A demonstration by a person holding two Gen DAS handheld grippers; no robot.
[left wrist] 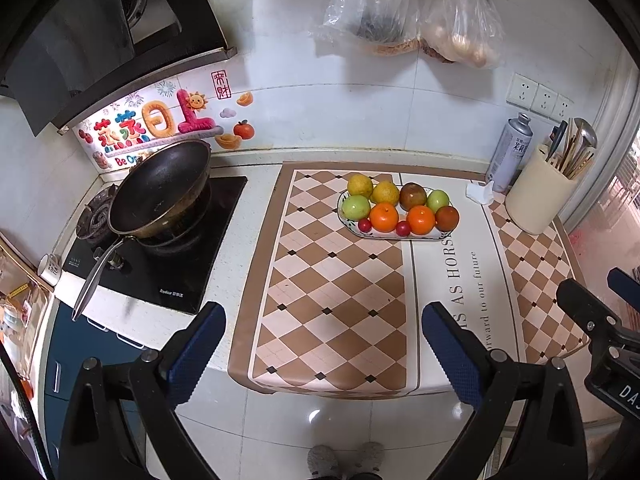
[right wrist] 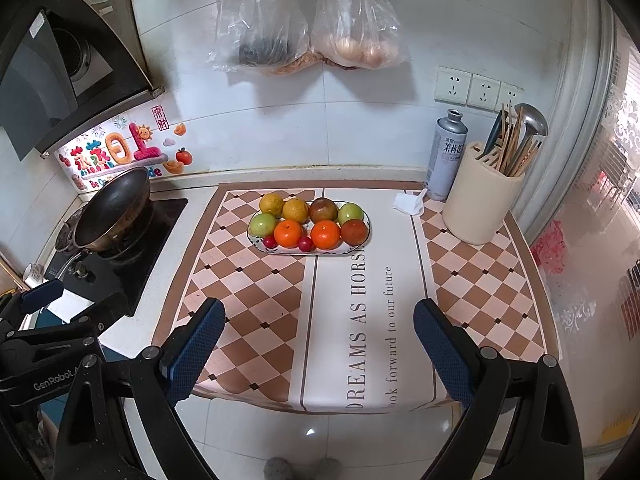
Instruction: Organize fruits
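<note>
A white oval plate [left wrist: 362, 233] [right wrist: 276, 250] sits at the back of the checkered counter mat and holds several fruits: two oranges [left wrist: 384, 217] [right wrist: 288, 233], two yellow citrus [left wrist: 359, 185] [right wrist: 272, 204], two green apples [left wrist: 355, 207] [right wrist: 263, 224], two dark red-brown fruits [left wrist: 447, 218] [right wrist: 354, 232] and two small red ones [left wrist: 364, 224] [right wrist: 270, 241]. My left gripper [left wrist: 323, 344] is open and empty, above the counter's front edge, well short of the plate. My right gripper [right wrist: 319, 340] is open and empty, also back at the front edge.
A black wok [left wrist: 160, 192] [right wrist: 112, 208] sits on the stove at the left. A cream utensil holder [left wrist: 540, 196] [right wrist: 480, 200], a grey spray can [left wrist: 510, 152] [right wrist: 446, 156] and a crumpled tissue [left wrist: 480, 192] [right wrist: 410, 204] stand back right. Plastic bags [left wrist: 412, 12] [right wrist: 304, 20] hang on the wall.
</note>
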